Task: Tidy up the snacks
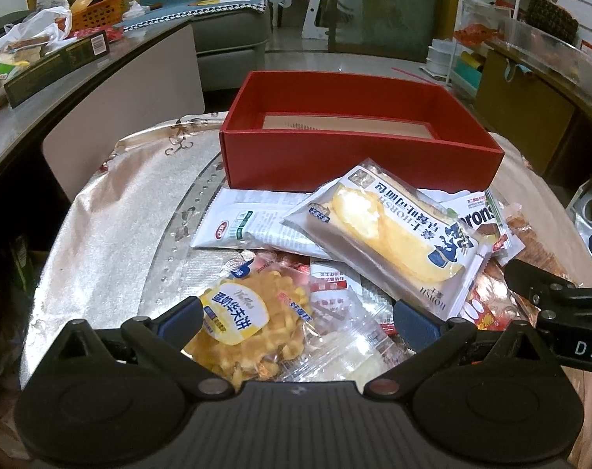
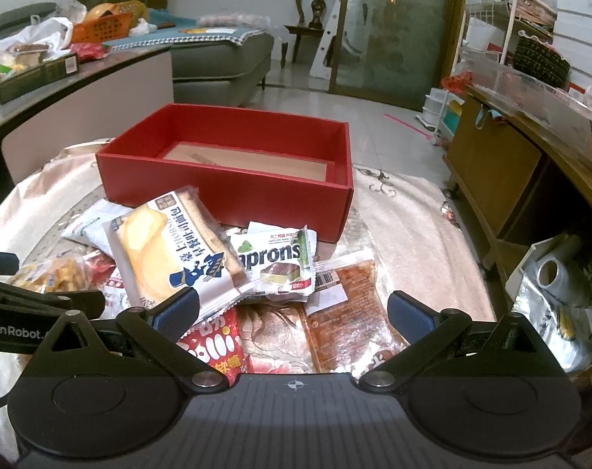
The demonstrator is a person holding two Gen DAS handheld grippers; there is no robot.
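A heap of snack packets lies just in front of the red box (image 1: 358,156), a toast bread pack (image 1: 393,238) on top and a waffle pack (image 1: 245,324) at the heap's near edge, all on the cloth-covered bench (image 1: 120,226). The left hand-held gripper (image 1: 298,322) hangs wide open over the waffle pack, holding nothing. The right hand-held gripper (image 2: 292,312) is equally spread and empty above a reddish-brown packet (image 2: 350,312), further from the box than the toast pack

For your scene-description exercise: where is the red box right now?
In both wrist views the red box sits open on the cloth-covered table, at the far edge of the snack pile, directly behind the toast bread packet.
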